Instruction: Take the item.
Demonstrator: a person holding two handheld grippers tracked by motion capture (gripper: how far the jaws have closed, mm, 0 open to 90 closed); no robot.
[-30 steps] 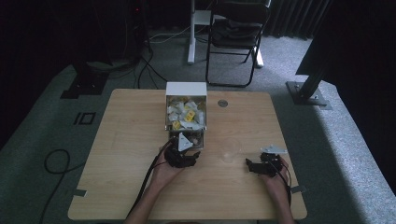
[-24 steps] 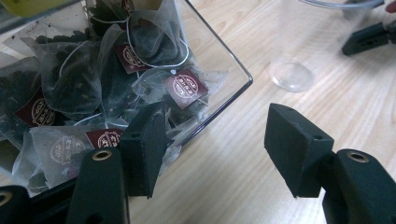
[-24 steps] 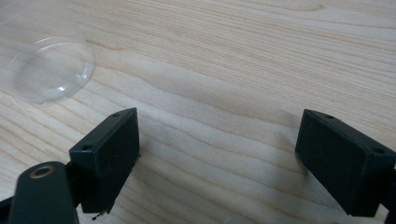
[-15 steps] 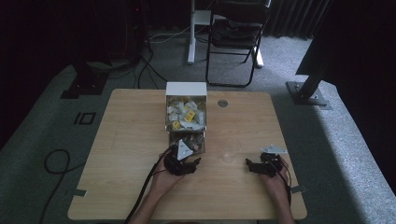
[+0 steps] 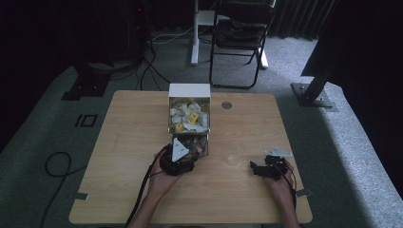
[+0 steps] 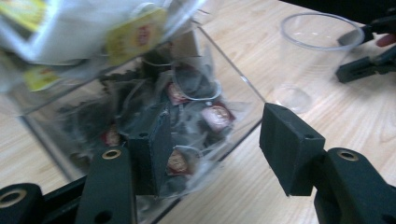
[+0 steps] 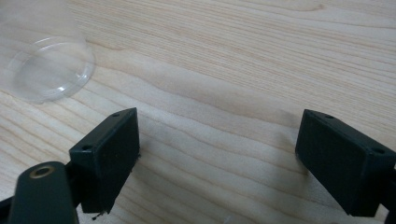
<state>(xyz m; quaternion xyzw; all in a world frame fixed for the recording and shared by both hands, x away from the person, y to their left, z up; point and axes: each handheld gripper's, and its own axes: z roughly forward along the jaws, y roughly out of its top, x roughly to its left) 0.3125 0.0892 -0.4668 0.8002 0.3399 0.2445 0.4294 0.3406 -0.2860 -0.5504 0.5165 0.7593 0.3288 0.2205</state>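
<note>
In the left gripper view the clear plastic box of dark tea bags [image 6: 187,112] runs off the left edge, its near sachets [image 6: 84,32] blurred; in the right gripper view the clear plastic cup [image 7: 44,60] is cropped top-left

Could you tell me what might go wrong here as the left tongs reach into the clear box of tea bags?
1. The left tongs straddle the clear box's front wall, one jaw inside among the dark tea bags; closing now may clamp the wall.
2. The bags lie tangled, so several may lift together.
3. The clear cup stands close by; a swing could topple it.
</note>
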